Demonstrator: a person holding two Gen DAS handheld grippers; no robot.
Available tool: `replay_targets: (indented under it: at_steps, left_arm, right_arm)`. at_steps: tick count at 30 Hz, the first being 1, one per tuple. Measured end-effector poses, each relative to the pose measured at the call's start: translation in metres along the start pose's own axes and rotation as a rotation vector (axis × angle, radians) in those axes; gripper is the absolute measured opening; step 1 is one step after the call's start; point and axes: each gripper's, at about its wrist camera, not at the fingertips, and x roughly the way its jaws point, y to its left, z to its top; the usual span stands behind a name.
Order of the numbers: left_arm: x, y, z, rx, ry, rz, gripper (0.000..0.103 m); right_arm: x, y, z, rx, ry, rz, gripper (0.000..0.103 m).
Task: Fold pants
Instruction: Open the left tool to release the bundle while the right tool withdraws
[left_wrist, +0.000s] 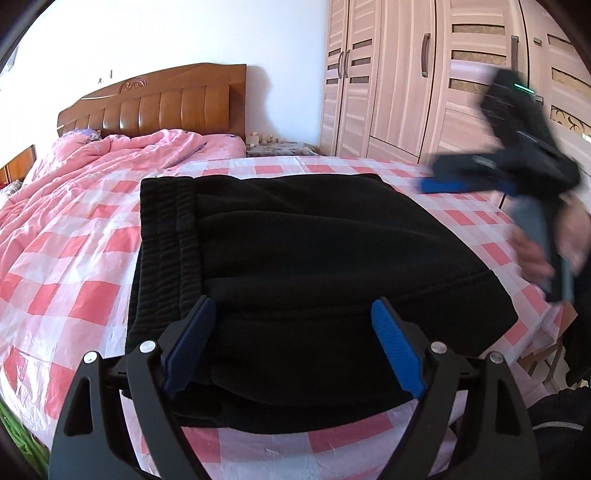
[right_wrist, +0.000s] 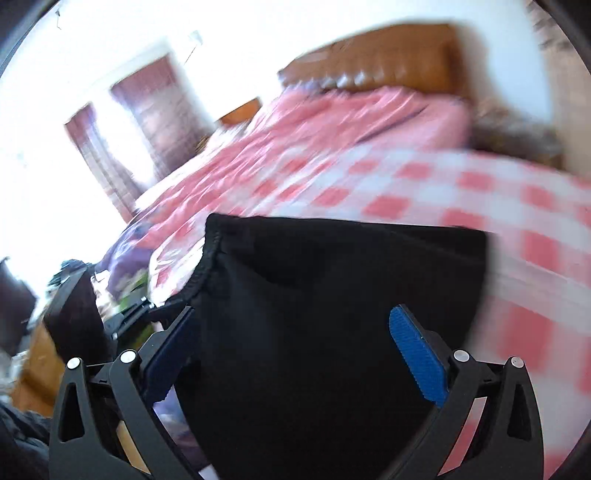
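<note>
The black pants (left_wrist: 295, 258) are seen folded into a thick rectangular stack at the centre of the left wrist frame, lying on the pink-and-white checked sheet (left_wrist: 74, 266). Their long axis runs from the lower middle of the frame toward the upper middle; the ribbed elastic waistband (left_wrist: 166, 236) is laid along the stack's left side. The cloth is matte and fleecy, with soft layered edges at the near end.

The left gripper (left_wrist: 293, 328) is held with its blue ridged pads apart, straddling the near edge of the stack; contact cannot be told. The right gripper (right_wrist: 295, 339) is likewise spread wide, with black cloth filling the space between its fingers in the blurred right wrist view; it also appears at the right edge of the left wrist frame, smeared by motion.

A crumpled pink quilt (left_wrist: 110, 155) is piled at upper left before a glossy wooden headboard (left_wrist: 155, 107). A pale wooden wardrobe (left_wrist: 424, 74) fills the upper right.
</note>
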Motion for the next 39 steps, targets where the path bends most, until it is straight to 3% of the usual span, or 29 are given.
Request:
replay_targets:
  at_steps: [2,5,7,10,11,14,18,21,22,27,29,33,39]
  left_arm:
    - [0.0,0.0,0.0,0.008,0.005,-0.003,0.086]
    - [0.0,0.0,0.0,0.012,0.008,-0.006,0.086]
    - [0.0,-0.001,-0.001,0.023,0.007,-0.003,0.086]
    - [-0.001,-0.001,-0.003,0.027,0.003,-0.003,0.086]
    - [-0.001,-0.001,-0.003,0.028,0.003,-0.002,0.086]
    - [-0.001,-0.003,-0.003,0.028,-0.003,0.002,0.086]
    - [-0.001,-0.004,-0.003,0.029,-0.005,0.005,0.086]
    - [0.0,-0.005,-0.001,0.033,0.01,0.011,0.086]
    - [0.0,-0.004,0.0,0.032,0.015,0.012,0.086]
    - [0.001,-0.003,0.001,0.028,0.023,0.01,0.087]
    - [0.001,-0.003,0.0,0.029,0.021,0.008,0.087]
    - [0.003,-0.004,0.001,0.022,0.016,0.02,0.087]
    - [0.004,-0.005,0.003,0.016,0.025,0.033,0.088]
  right_arm:
    - [0.031,-0.007,0.018,-0.005,0.068,-0.004,0.098]
    - [0.073,-0.029,0.04,0.019,0.15,-0.087,0.098]
    - [0.078,-0.038,0.046,0.055,0.143,-0.135,0.098]
    - [0.067,-0.038,0.049,0.083,0.094,-0.117,0.098]
    - [0.062,-0.034,0.05,0.079,0.076,-0.099,0.098]
    - [0.058,-0.016,0.052,0.105,0.055,0.068,0.098]
    - [0.097,0.026,0.057,0.064,0.189,0.3,0.098]
    - [0.135,0.036,0.06,0.016,0.293,0.198,0.099]
    - [0.139,0.034,0.062,0.026,0.297,0.202,0.099]
    - [0.093,0.024,0.071,0.039,0.166,0.101,0.098]
    - [0.055,0.02,0.063,0.038,0.1,0.121,0.098]
    - [-0.024,0.015,0.009,-0.038,-0.001,-0.026,0.098]
    - [-0.055,0.012,-0.078,-0.113,0.038,-0.212,0.098]
